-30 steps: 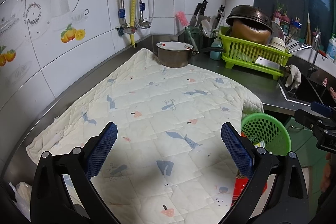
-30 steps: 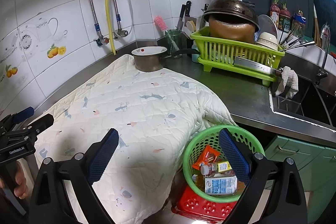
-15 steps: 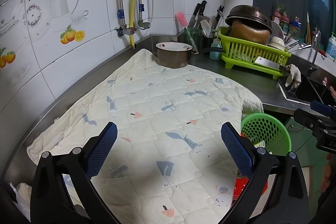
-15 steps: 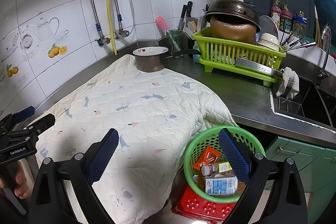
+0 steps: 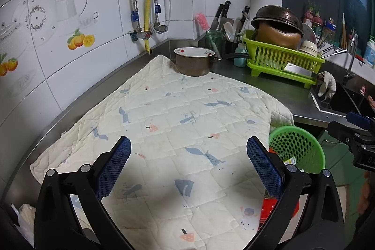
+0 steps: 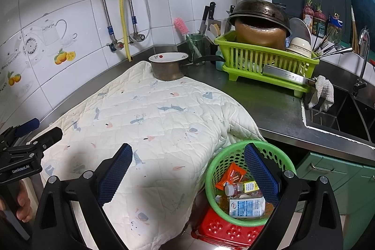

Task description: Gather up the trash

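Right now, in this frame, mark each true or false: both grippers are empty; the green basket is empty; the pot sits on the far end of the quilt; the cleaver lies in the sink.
1. Both grippers are empty. True: left gripper and right gripper stand open, holding nothing.
2. The green basket is empty. False: it holds a small carton, a bottle and an orange wrapper.
3. The pot sits on the quilt's far end. True.
4. The cleaver lies in the sink. False: it rests on the dish rack.

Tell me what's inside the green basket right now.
The green basket holds an orange snack packet, a small bottle and a blue-and-white carton. Anything beneath them is covered; the right gripper's finger hides part of it.
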Action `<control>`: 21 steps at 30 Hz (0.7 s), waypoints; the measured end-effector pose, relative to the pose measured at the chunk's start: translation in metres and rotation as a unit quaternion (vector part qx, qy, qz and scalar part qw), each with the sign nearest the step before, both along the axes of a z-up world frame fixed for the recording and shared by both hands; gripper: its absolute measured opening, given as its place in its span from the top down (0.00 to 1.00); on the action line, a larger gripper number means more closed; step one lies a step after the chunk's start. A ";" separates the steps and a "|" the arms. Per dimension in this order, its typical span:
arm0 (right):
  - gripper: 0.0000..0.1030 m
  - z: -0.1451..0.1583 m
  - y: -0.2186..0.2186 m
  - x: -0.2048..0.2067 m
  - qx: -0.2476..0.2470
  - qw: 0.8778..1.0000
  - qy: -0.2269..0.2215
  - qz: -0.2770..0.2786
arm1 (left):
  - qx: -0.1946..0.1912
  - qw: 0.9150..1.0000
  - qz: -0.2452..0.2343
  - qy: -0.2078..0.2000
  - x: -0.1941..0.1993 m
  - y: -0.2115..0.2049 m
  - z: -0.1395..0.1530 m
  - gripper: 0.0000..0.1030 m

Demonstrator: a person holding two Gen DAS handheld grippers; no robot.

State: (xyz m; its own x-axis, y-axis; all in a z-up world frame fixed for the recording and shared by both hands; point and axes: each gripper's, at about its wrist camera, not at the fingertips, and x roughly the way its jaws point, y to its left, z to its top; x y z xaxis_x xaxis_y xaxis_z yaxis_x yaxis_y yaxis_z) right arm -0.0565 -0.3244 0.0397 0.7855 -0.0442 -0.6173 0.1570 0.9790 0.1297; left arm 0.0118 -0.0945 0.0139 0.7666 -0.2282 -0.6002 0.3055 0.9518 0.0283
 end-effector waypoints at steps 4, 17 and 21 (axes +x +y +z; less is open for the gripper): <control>0.10 0.000 0.000 0.000 0.000 1.000 -0.001 -0.001 | 0.001 1.000 -0.002 -0.001 -0.001 -0.001 0.001 0.05; 0.10 0.002 0.005 0.000 -0.002 1.000 0.000 0.003 | 0.000 1.000 -0.004 -0.013 -0.007 -0.003 0.004 0.05; 0.10 0.001 0.005 0.000 -0.002 1.000 0.000 0.002 | 0.001 1.000 0.000 -0.019 -0.008 -0.003 0.004 0.05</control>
State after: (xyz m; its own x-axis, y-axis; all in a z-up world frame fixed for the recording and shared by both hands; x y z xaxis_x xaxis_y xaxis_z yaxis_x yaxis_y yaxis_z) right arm -0.0566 -0.3195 0.0412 0.7860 -0.0430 -0.6167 0.1527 0.9802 0.1262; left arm 0.0036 -0.0973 0.0181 0.7888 -0.2266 -0.5714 0.3041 0.9517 0.0424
